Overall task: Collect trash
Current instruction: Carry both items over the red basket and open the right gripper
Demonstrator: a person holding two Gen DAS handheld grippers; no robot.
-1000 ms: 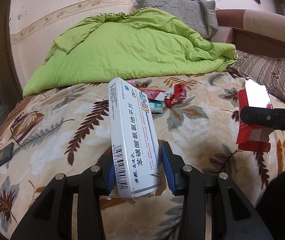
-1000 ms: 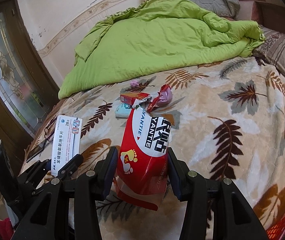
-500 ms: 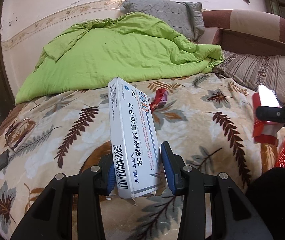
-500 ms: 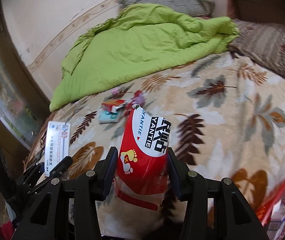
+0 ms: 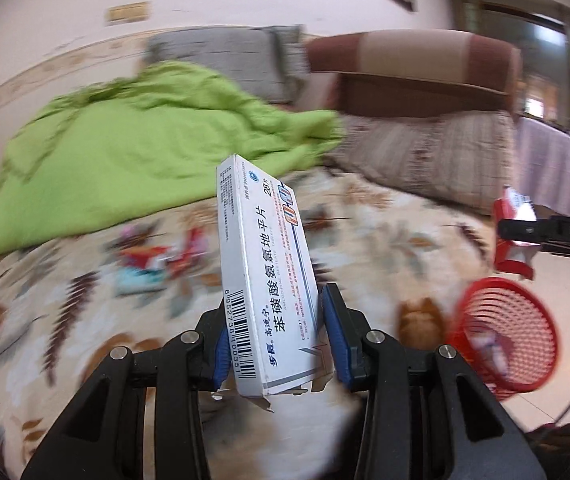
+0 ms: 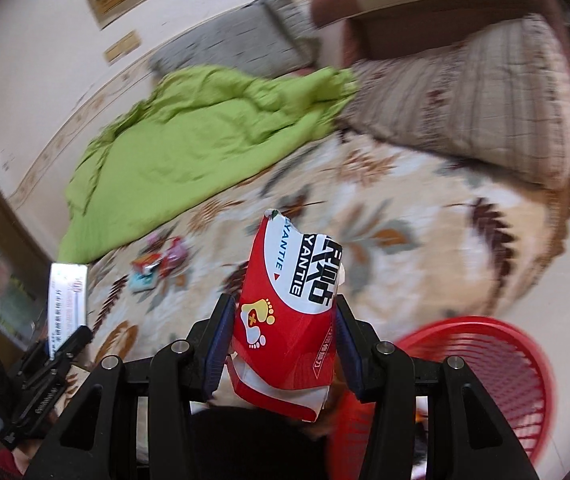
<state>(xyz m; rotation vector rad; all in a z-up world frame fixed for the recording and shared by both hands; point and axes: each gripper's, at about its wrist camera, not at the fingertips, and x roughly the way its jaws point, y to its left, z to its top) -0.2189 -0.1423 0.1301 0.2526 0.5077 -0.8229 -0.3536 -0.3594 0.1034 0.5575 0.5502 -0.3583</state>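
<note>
Left wrist view: the left claw (image 5: 273, 344) is pinching a white medicine box (image 5: 263, 276) near its lower, barcoded end, so the box is standing up and tilting out over the bed (image 5: 385, 240). It is looking like light, stiff card that should crush if squeezed hard; its bottom flap is hanging torn, so a hold on the long side walls, as here, seems the safer one. At the right edge the right claw (image 5: 525, 236) is showing only partly above a red basket (image 5: 501, 336). Leftover wrappers (image 5: 157, 260) on the bed are smeared by blur and cannot be told apart.

Right wrist view: the right claw (image 6: 283, 352) is gripping a red-and-white packet (image 6: 289, 312) by its lower half. It is appearing thin, creased and probably slippery, likely almost weightless. The basket (image 6: 497, 356) is sitting low right, its contents hidden; the left claw (image 6: 65, 344) is peeking in at lower left with the white box (image 6: 67, 300).
</note>
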